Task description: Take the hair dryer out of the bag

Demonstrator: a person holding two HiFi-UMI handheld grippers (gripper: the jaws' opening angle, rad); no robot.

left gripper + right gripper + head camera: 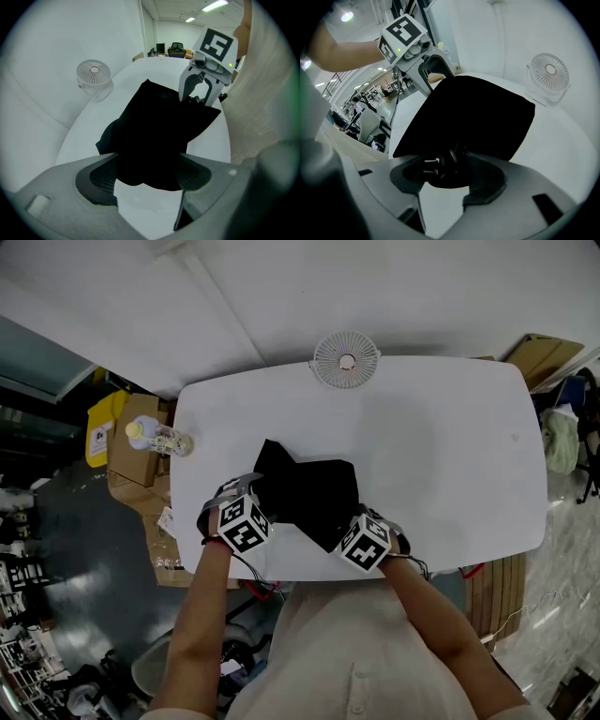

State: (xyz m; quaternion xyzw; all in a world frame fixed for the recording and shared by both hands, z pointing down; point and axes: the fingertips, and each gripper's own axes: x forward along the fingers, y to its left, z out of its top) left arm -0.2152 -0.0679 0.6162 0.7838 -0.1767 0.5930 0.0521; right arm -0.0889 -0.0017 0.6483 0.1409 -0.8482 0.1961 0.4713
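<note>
A black bag (314, 488) lies on the white table (441, 446) near its front edge. My left gripper (246, 493) is at the bag's left end. In the left gripper view its jaws (149, 176) are closed on a fold of the bag (159, 126). My right gripper (362, 517) is at the bag's right corner and stands wide. In the right gripper view a black plug (432, 164) with two metal prongs and a bit of coiled cord poke out of the bag (473, 112) between the jaws (447, 171). The hair dryer's body is hidden inside.
A small white fan (346, 359) stands at the table's far edge. Off the table's left side, a bottle (161, 438) rests on cardboard boxes (131, 460). The person's torso is close against the table's front edge.
</note>
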